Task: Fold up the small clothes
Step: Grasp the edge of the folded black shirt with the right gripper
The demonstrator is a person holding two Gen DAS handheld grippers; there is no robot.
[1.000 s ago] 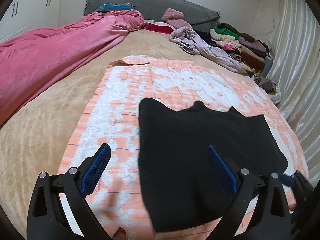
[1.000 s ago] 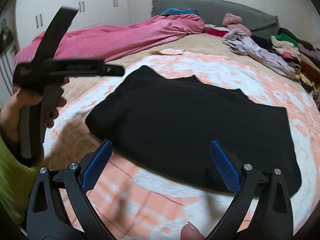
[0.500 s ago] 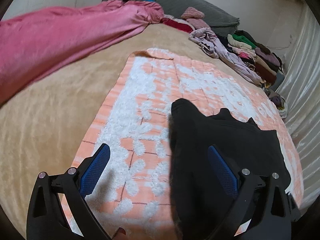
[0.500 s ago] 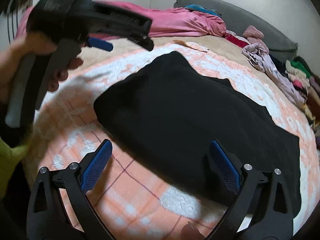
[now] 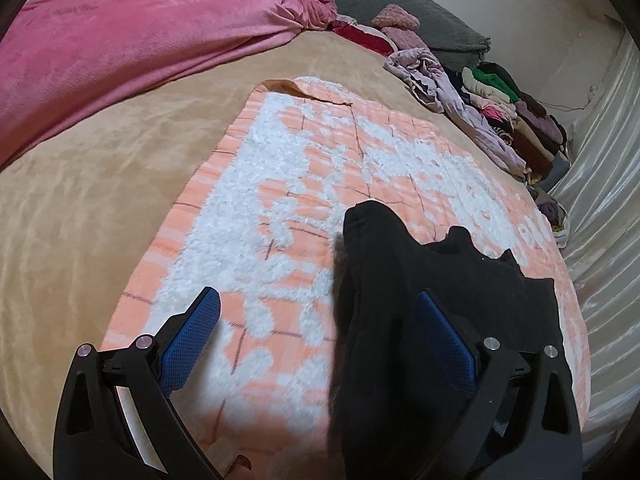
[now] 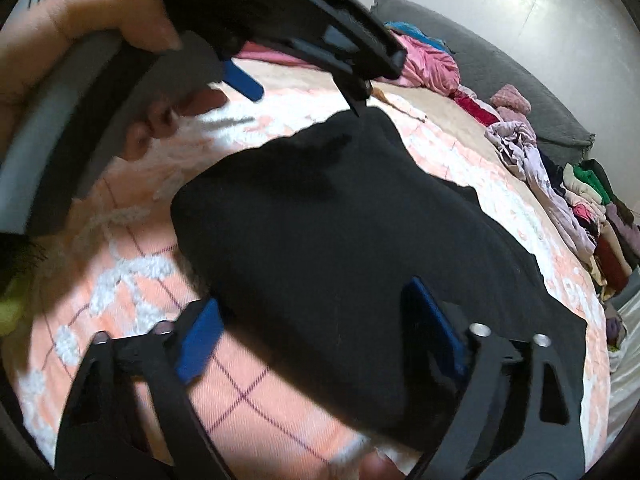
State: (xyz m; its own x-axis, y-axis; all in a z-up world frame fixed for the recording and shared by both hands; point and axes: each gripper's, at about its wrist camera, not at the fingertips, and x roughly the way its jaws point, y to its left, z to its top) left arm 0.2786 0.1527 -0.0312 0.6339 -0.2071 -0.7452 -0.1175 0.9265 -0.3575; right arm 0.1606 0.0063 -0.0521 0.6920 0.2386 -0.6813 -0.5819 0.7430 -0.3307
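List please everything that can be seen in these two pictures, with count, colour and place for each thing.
black garment: one, black, flat on the quilt, between both grippers' fingers
quilt: one, orange and white, on the bed cover
bed cover: one, tan, underneath
pink blanket: one, pink, far left
grey headboard: one, grey, far end
clothes pile: one, mixed colours, right edge
left gripper: one, black with blue pads, open
right gripper: one, same colours, jaws just been closing, garment between them
left hand: one, holding the left gripper
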